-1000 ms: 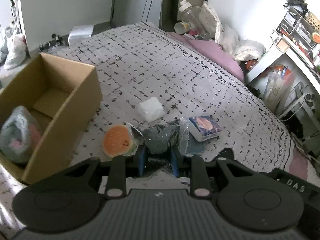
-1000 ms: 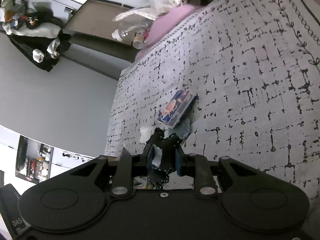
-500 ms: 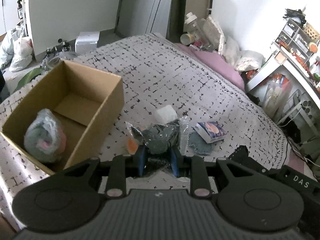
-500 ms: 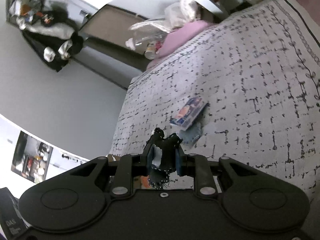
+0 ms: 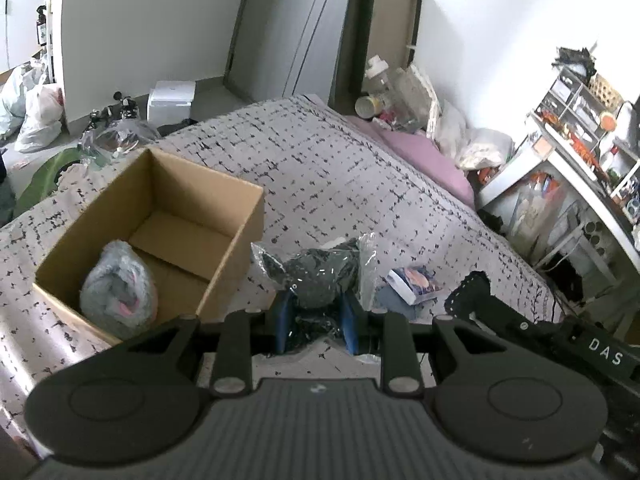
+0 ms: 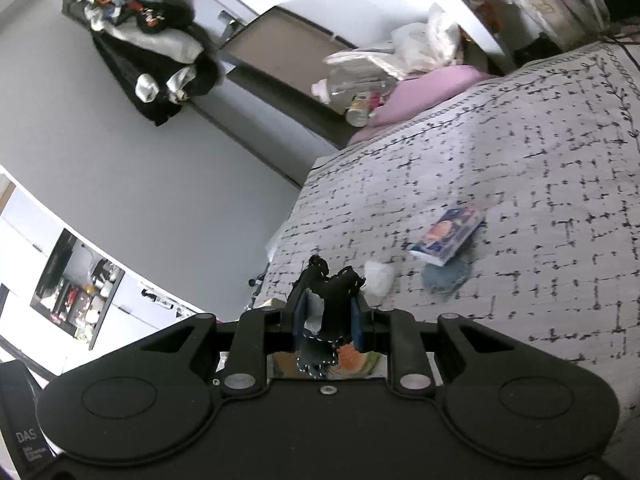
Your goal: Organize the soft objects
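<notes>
Left claw (image 5: 316, 320) pinches a bagged dark cloth (image 5: 320, 280) above the bed (image 5: 360, 184), just right of the cardboard box (image 5: 248, 224); it should travel left, clear the rim and release beside the grey bundle (image 5: 118, 284). Right claw (image 6: 328, 320) pinches a black stitched cloth (image 6: 328, 284). Patterned bedspread, cluttered shelves far right

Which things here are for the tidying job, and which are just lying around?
For the job: cardboard box; grey fluffy bundle inside it; bagged dark cloth in left gripper; black stitched cloth in right gripper; tissue pack.

Lying about: clear jar; white box.
</notes>
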`<state>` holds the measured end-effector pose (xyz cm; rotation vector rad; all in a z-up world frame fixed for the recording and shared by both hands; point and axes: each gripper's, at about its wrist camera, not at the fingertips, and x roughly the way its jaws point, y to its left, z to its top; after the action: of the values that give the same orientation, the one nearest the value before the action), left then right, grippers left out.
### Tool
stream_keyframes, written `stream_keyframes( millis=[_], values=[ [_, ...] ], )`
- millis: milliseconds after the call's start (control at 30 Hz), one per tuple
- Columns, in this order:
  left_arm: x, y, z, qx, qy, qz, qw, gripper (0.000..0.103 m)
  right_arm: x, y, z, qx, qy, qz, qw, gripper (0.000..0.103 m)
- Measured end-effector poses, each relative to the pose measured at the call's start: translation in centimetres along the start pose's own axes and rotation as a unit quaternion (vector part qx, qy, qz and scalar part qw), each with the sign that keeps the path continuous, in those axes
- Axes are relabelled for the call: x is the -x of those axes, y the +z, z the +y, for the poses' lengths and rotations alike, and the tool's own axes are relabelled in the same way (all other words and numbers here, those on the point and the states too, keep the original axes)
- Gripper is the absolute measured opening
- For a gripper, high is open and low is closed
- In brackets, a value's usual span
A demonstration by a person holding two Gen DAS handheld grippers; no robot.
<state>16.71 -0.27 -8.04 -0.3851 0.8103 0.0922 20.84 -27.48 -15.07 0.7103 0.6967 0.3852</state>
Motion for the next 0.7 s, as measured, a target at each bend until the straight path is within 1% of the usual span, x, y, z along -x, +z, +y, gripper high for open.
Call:
stream_keyframes(
  millis=[200,300,400,700],
  values=[
    [1.1,0.7,1.5,0.009,0.002,-0.016,0.9998,0.026,-0.5,-0.6,1.6,0.012,0.005,0.004,1.0,0.023],
    [1.4,1.0,2.3,0.013,0.008,-0.019,0.9997,0.026,-0.8,-0.8,2.2,0.017,0.007,0.006,1.0,0.023],
    [1.7,1.3,3.4,0.027,0.005,-0.021,0.9994,0.026,-1.2,-1.1,2.9,0.022,0.008,0.011,1.0,0.023],
    [1.9,1.8,6.4,0.042,0.012,-0.028,0.9987,0.026,-2.9,-2.1,5.2,0.041,0.01,0.024,0.999,0.023]
  ],
)
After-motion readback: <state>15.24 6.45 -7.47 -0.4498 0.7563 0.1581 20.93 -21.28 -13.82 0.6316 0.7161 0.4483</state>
